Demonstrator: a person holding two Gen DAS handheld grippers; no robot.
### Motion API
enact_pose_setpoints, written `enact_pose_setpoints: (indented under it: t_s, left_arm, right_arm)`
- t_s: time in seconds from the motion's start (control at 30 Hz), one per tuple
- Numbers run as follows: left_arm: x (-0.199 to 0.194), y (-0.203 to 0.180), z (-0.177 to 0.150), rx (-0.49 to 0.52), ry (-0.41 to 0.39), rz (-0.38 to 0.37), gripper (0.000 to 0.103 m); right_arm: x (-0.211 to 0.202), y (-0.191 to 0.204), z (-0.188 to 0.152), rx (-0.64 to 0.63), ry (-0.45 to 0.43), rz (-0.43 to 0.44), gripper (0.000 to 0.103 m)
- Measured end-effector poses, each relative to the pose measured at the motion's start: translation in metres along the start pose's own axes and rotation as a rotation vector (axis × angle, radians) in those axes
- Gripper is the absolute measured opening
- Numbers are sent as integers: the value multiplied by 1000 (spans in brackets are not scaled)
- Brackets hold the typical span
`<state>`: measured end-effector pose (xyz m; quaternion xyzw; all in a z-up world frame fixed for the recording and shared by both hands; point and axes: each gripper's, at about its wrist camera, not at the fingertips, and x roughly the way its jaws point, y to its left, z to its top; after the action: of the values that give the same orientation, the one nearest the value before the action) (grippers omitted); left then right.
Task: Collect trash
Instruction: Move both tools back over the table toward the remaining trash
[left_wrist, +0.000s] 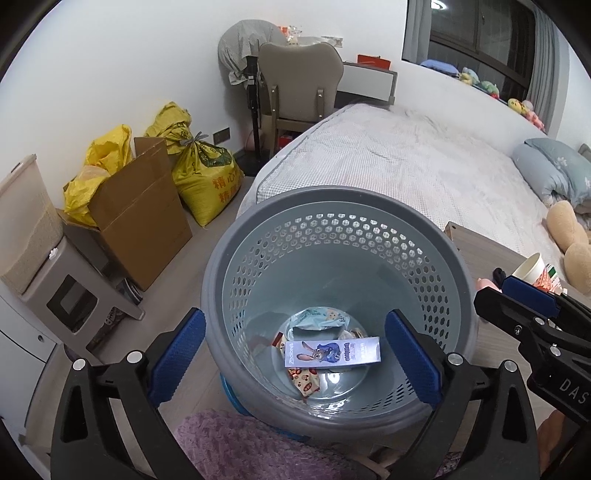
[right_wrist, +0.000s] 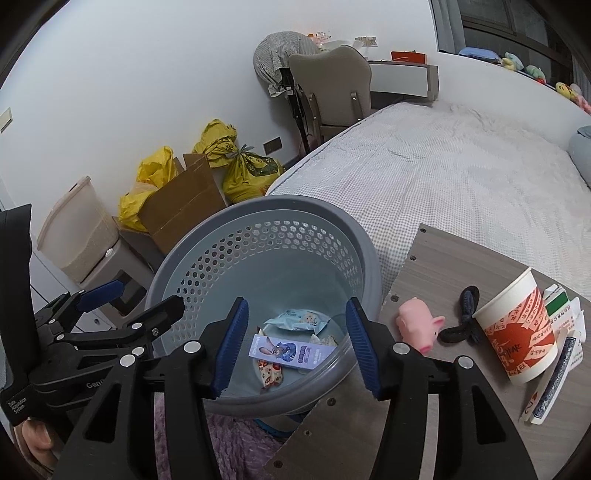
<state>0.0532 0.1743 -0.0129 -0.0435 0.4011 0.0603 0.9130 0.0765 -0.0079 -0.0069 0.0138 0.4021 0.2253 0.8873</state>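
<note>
overhead, the left gripper (left_wrist: 295, 363) points down into the grey perforated basket (left_wrist: 458, 295), fingers spread wide with nothing between them. the right gripper (right_wrist: 295, 345) hangs over the same basket's near rim, also spread and empty. one basket holds one purple carton (left_wrist: 332, 353), one pale blue packet (left_wrist: 320, 318) and at least one patterned wrapper (left_wrist: 306, 382). on the wooden table (right_wrist: 436, 254) just beside it stand one paper cup (right_wrist: 517, 328), one pink pig toy (right_wrist: 417, 323) and one black hair tie (right_wrist: 463, 317).
</note>
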Motion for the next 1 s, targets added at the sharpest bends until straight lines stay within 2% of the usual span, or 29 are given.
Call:
enact_pose_setpoints:
  t_s: [0.37,0.67,1.0]
  left_arm:
    - [-18,1,-7,-2,-29,9,97]
    - [-30,-8,-18,11,-50,-13,97]
    - [-38,-47,-29,48,-49,-85,97]
  right_arm:
    - [-25,7,-9,-8,-40,-8,53]
    - [-46,1,-26,15,-64,-39,55]
    - [-74,-36,-51,82,-84,-118,55]
